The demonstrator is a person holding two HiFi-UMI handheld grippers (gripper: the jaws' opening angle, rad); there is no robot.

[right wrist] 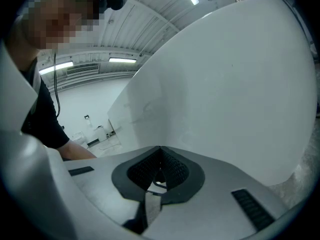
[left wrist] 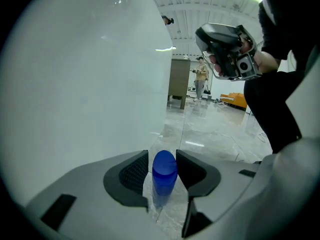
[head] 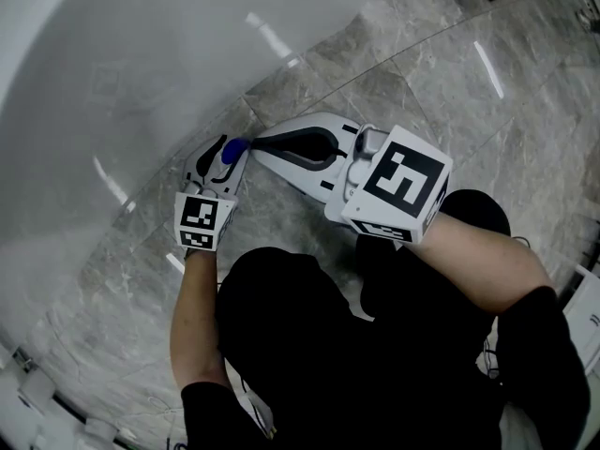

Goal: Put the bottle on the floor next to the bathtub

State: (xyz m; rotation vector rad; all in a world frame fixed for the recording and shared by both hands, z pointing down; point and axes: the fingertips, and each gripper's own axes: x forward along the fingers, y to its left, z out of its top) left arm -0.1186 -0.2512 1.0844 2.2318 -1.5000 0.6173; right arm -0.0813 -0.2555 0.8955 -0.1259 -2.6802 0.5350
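The bottle (left wrist: 164,176), clear with a blue cap, stands upright between the pads of the left tongs (left wrist: 162,156). Its base appears to rest on the grey marble floor (head: 422,64), just beside the white wall of the bathtub (left wrist: 85,74), which fills the left of that view. The left tongs stand spread about as wide as the cap. A sliver of gap shows beside the left pad, so they seem to frame the bottle rather than squeeze it, which fits a release once the weight sits on the floor.

In the head view the blue cap (head: 234,146) lies left of centre, at the foot of the tub's curve. The right tongs (head: 272,148) are pressed together on nothing, their tip close beside the cap. They are probably parked there because one hand suffices for so light a thing.

The placing looks all but done. Drawing the left tongs straight back would avoid tipping the bottle.
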